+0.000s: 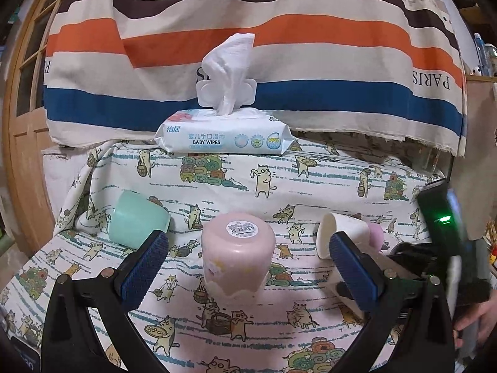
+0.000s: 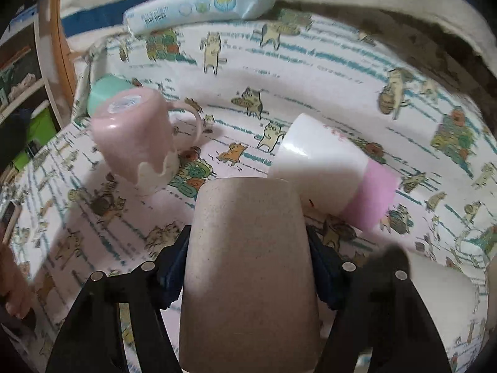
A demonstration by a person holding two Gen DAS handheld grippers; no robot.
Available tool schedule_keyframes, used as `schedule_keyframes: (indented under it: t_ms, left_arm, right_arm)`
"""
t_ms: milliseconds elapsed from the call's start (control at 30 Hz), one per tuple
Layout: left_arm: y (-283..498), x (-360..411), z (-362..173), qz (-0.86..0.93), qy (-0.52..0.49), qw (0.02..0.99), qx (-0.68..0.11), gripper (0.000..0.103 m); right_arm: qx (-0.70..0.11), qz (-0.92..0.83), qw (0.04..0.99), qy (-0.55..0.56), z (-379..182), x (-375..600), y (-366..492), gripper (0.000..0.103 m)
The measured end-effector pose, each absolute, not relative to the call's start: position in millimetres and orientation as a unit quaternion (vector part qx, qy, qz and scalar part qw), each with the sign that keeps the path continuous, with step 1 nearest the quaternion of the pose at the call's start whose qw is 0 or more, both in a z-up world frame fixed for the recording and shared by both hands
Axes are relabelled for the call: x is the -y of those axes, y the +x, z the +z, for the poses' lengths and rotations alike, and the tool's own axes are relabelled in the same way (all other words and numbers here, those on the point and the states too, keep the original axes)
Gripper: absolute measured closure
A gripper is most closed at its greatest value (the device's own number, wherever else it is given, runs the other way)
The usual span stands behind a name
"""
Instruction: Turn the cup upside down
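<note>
Beige cup (image 2: 248, 267) clamped in right gripper (image 2: 248, 245), left gripper (image 1: 248, 267) spread wide around inverted pink mug (image 1: 237, 255)

Printed on the front of the wipes pack (image 1: 225, 140): "BABY WIPES" in dark capitals, beneath a line of light-blue Chinese characters, "婴儿手口湿巾", with the brand "怡居" at the left end. Round badges to the right, one seeming to read "99%", too small to confirm. In the right wrist view, the same pack (image 2: 198, 6) blurred, "BABY WIPES" only just legible. On the striped cloth (image 1: 279, 31) behind: "PARIS" at the right edge and "HERMES" near the top, both mirrored. On the upturned base of the pink cup (image 1: 237, 258), a round white barcode sticker (image 1: 243, 227), digits unreadable.
</note>
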State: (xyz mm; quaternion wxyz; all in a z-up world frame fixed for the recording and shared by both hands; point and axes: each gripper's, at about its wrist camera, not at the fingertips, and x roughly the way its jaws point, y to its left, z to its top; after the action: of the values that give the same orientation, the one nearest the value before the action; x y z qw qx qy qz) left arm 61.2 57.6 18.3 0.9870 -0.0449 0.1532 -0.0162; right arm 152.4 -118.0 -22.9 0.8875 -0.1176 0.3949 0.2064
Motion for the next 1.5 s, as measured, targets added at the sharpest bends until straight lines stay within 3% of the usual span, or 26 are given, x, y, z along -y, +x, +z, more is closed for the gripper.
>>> schedule_keyframes:
  t_ms: [267, 667, 700, 767, 800, 1067, 1400, 1500]
  left_arm:
    - [59, -55, 19, -0.017, -0.039, 0.988, -0.149, 0.0]
    - [61, -52, 16, -0.018, -0.026, 0.987, -0.157, 0.0]
    - [61, -51, 16, -0.019, -0.023, 0.987, -0.158, 0.0]
    - [63, -47, 14, -0.021, -0.016, 0.986, -0.162, 0.0]
    - [64, -45, 13, -0.021, -0.012, 0.986, -0.166, 0.0]
    - [75, -28, 7, -0.085, 0.001, 0.974, -0.21, 0.0]
    - [115, 62, 14, -0.175, 0.11, 0.927, -0.315, 0.0]
    - [128, 78, 7, -0.184, 0.122, 0.912, -0.346, 0.008]
  right_arm:
    - [-0.393, 0.228, 0.883, -0.119, -2, 129, 98, 0.034]
    - [-0.408, 0.237, 0.871, -0.14, -28, 122, 72, 0.033]
    - [-0.405, 0.236, 0.871, -0.144, -28, 122, 70, 0.03]
    - [-0.4, 0.236, 0.873, -0.147, -26, 123, 64, 0.014]
    - [-0.397, 0.238, 0.875, -0.145, -24, 124, 62, 0.014]
    - [-0.401, 0.226, 0.879, -0.12, -31, 153, 26, 0.014]
    - [-0.419, 0.217, 0.88, -0.063, -47, 180, 21, 0.014]
    - [-0.418, 0.211, 0.882, -0.056, -48, 180, 22, 0.013]
